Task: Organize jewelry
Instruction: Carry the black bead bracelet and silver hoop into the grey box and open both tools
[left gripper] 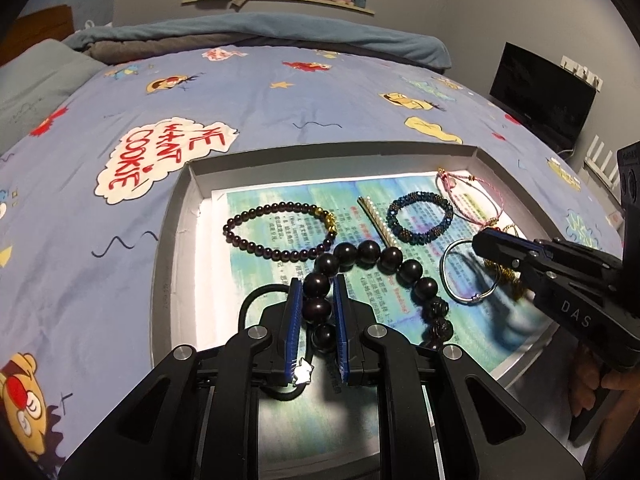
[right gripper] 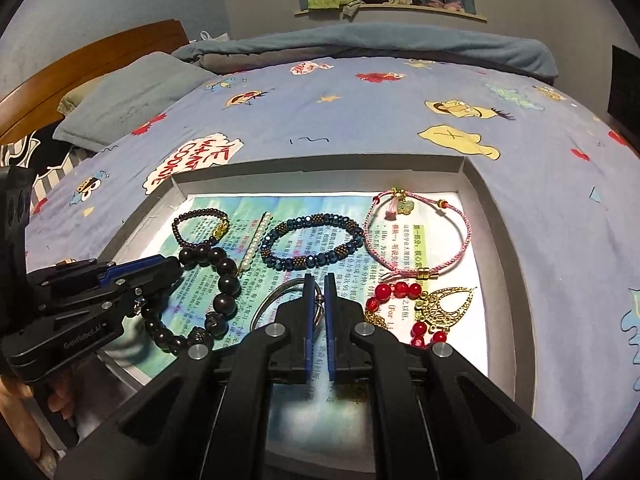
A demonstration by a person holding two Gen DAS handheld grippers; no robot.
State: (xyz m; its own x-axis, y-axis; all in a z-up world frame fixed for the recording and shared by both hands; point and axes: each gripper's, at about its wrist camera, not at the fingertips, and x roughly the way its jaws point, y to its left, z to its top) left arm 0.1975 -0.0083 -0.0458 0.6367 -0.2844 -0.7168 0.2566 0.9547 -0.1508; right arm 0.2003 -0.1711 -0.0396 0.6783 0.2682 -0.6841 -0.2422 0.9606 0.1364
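Observation:
A grey shallow box (left gripper: 176, 216) (right gripper: 508, 240) lined with printed paper lies on the bed and holds the jewelry. My left gripper (left gripper: 317, 286) (right gripper: 172, 268) is shut on the big dark bead bracelet (left gripper: 372, 254) (right gripper: 228, 280). My right gripper (right gripper: 319, 280) (left gripper: 486, 242) is shut on the thin silver bangle (left gripper: 464, 276) (right gripper: 280, 296). In the box also lie a small dark bead bracelet (left gripper: 280, 232) (right gripper: 196, 226), a pearl hair clip (left gripper: 378, 220) (right gripper: 254, 246), a blue bead bracelet (left gripper: 420, 218) (right gripper: 312, 246), a pink cord bracelet (left gripper: 472, 196) (right gripper: 420, 236) and red-bead gold earrings (right gripper: 424, 312).
The box sits on a blue cartoon bedsheet (left gripper: 280, 108) (right gripper: 360, 120). A black hair tie with a white star (left gripper: 272, 360) lies under my left gripper. A pillow (right gripper: 132, 96) and a blue blanket (left gripper: 260, 36) lie at the far side. A black monitor (left gripper: 540, 92) stands right.

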